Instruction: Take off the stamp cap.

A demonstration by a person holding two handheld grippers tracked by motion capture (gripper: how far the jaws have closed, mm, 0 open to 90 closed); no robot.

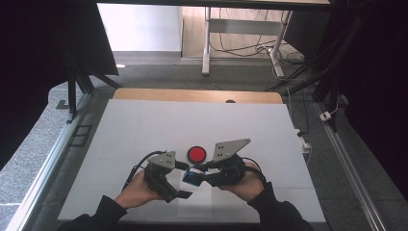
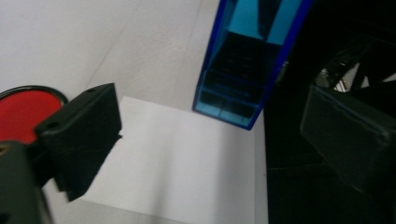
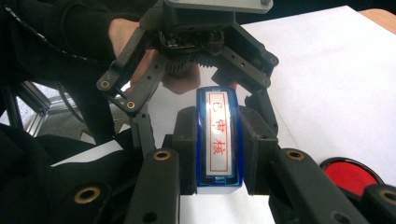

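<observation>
Two grippers met near the table's near edge: the right gripper [image 3: 218,149] was clamped on the blue stamp [image 3: 218,140], held above a white sheet [image 2: 187,158], while the left gripper [image 1: 185,180], fingers apart, sat just left of it, nearest, with the red ink pad [image 1: 196,154] just beyond.

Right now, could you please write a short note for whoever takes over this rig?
Right tongs: shut on the blue stamp, held above the white paper sheet.
Left tongs: open, close by the stamp, not touching it.
Red ink pad: on the table, just beyond both.
Done: stamp picked up.
Left: probably pressing it on the paper; no print shows yet.
</observation>
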